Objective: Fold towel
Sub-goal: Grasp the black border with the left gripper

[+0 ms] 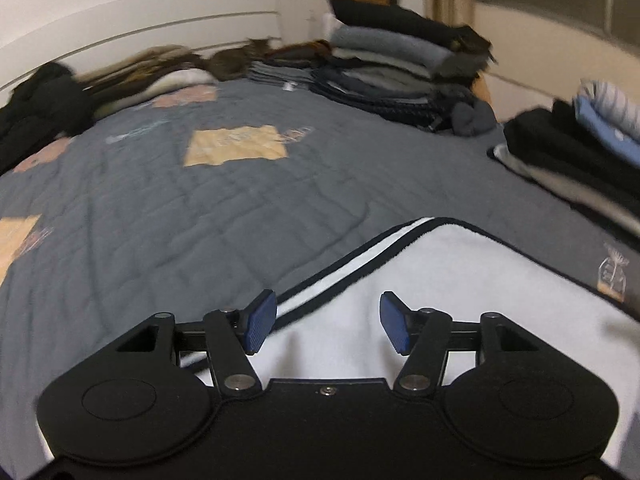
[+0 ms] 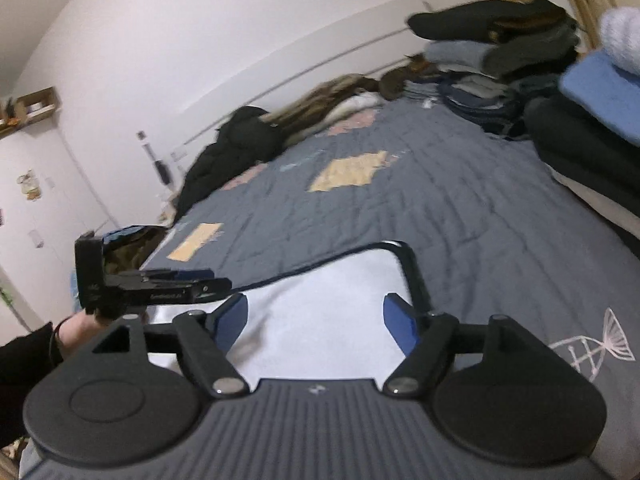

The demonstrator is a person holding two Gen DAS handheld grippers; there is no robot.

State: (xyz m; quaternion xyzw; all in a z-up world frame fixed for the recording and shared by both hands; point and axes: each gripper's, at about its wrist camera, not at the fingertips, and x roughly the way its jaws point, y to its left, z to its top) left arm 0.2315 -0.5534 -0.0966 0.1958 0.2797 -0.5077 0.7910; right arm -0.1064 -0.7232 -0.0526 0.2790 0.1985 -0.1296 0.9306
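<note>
White terry towel with dark-striped border [image 1: 460, 300] is laid flat on the grey quilted bedspread [image 1: 200, 208], near edge. Left gripper [image 1: 328, 322] and right gripper [image 2: 316, 320] are held spread above it, nothing clamped. Risk: one layer pinched only, so the fold skews.
</note>
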